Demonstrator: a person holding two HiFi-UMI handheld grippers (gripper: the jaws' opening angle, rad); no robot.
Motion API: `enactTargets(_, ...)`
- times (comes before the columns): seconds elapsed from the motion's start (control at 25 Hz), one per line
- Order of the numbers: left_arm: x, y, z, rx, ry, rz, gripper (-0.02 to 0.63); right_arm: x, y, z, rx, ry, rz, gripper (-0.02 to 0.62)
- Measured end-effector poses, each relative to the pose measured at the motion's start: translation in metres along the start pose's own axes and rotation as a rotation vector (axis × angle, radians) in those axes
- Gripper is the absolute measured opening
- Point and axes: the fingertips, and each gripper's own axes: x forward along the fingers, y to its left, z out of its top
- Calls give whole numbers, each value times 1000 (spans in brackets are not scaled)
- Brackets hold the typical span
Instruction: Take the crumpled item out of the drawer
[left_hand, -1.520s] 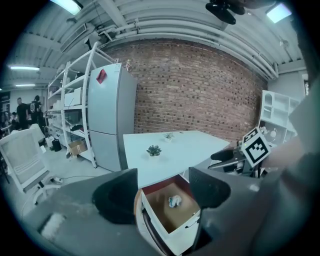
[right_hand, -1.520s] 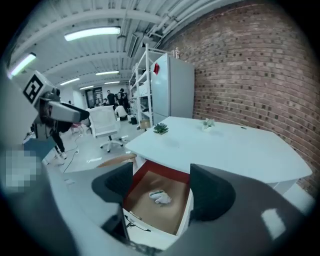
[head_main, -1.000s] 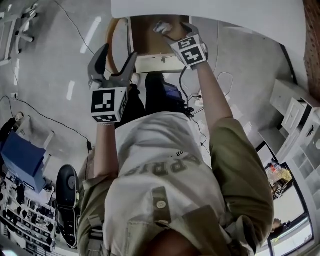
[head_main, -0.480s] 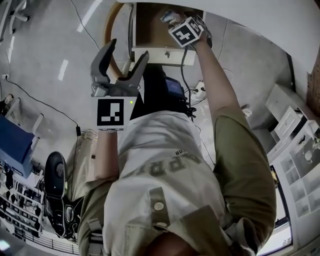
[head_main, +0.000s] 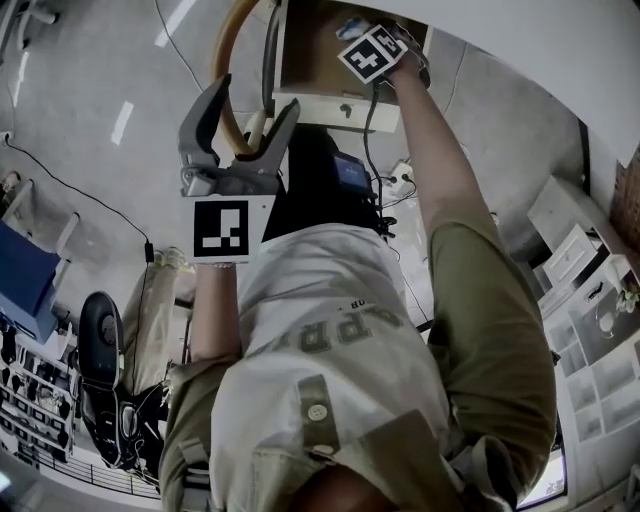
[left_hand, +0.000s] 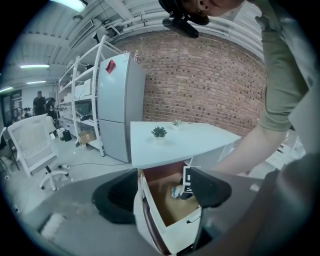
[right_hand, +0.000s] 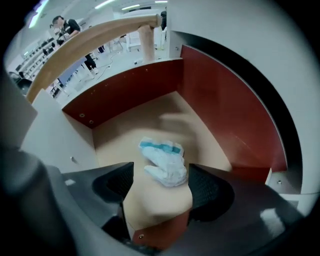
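Note:
The wooden drawer (head_main: 310, 60) stands pulled out under a white table top (left_hand: 180, 142). On its floor lies the crumpled item (right_hand: 164, 162), a white and blue wad, also seen small in the left gripper view (left_hand: 177, 191). My right gripper (right_hand: 162, 182) is down inside the drawer, open, with one jaw on either side of the wad's near end. Its marker cube (head_main: 372, 55) shows over the drawer in the head view. My left gripper (head_main: 252, 100) hangs outside the drawer, left of its front, open with nothing between the jaws (left_hand: 164, 196).
A curved wooden bar (right_hand: 95, 35) runs past the drawer's left side. A small plant (left_hand: 159, 131) stands on the table top. A grey fridge (left_hand: 120, 105), white shelving and an office chair (left_hand: 35, 145) are behind. Cables trail over the floor (head_main: 90, 200).
My right gripper has gone further forward and down into the drawer, closing in on the wad. The left gripper has stayed open beside the drawer front, barely shifting.

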Motion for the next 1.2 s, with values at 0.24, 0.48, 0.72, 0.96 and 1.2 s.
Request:
enactTargets(0.24, 1, 6, 0, 0, -11, 20, 341, 10, -8, -6, -15, 42, -15, 252)
enactTargets(0.48, 4, 4, -8, 1, -6, 20, 341, 17, -7, -13, -19, 61, 0, 171)
enactTargets(0.72, -2, 12, -11, 2, -12, 18, 341, 10, -10, -5, 21, 24, -32, 120)
enactTargets(0.96, -6, 5, -3, 23, -23, -1, 341, -18, -15, -6, 85, -34, -37, 109)
enactTargets(1.2, -28, 2, 13, 74, -71, -56, 341, -70, -12, 4, 154, -137, -76, 109)
